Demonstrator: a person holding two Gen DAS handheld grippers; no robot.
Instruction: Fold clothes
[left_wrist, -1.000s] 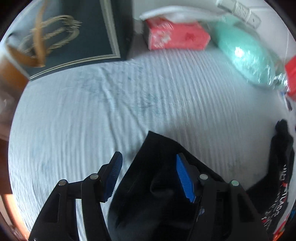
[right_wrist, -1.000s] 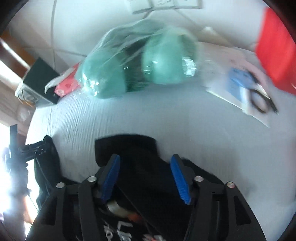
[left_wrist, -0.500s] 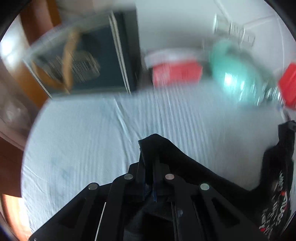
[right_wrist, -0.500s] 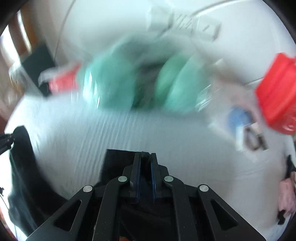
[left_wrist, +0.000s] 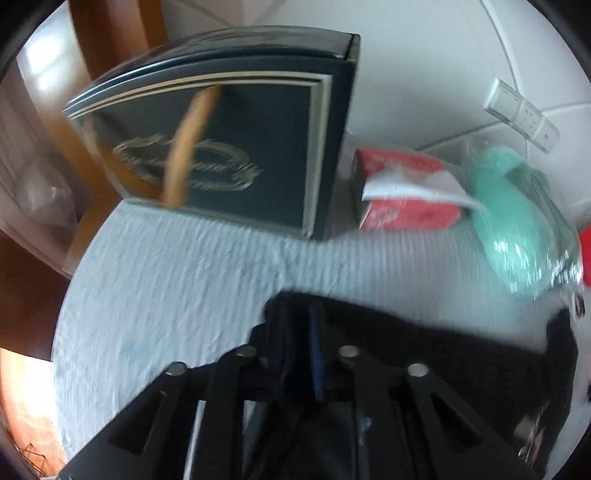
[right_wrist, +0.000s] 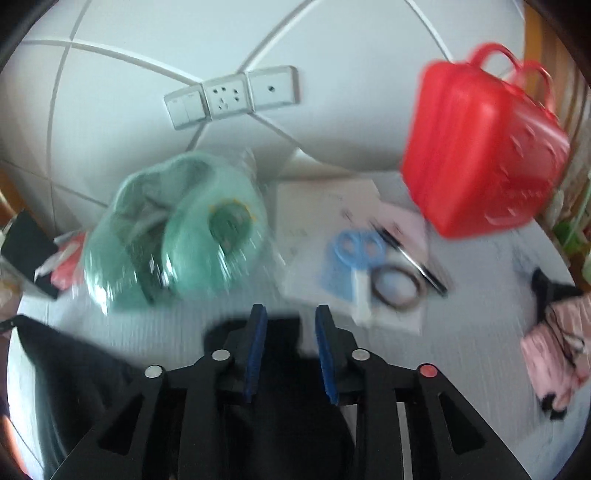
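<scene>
Left wrist, left claw (left_wrist: 298, 343) opening, black garment (left_wrist: 424, 354) between pads, right claw (right_wrist: 290, 347) opening likewise

White tiled wall (right_wrist: 332, 37) carries sockets (right_wrist: 232, 96).

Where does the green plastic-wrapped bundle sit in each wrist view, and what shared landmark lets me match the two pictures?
Left wrist: the green bundle lies at the right edge, on the pale cloth right of the red pack.
Right wrist: the green bundle lies left of centre, against the wall, left of the blue scissors.
Shared landmark: the white wall sockets, above the bundle in both views.
</scene>
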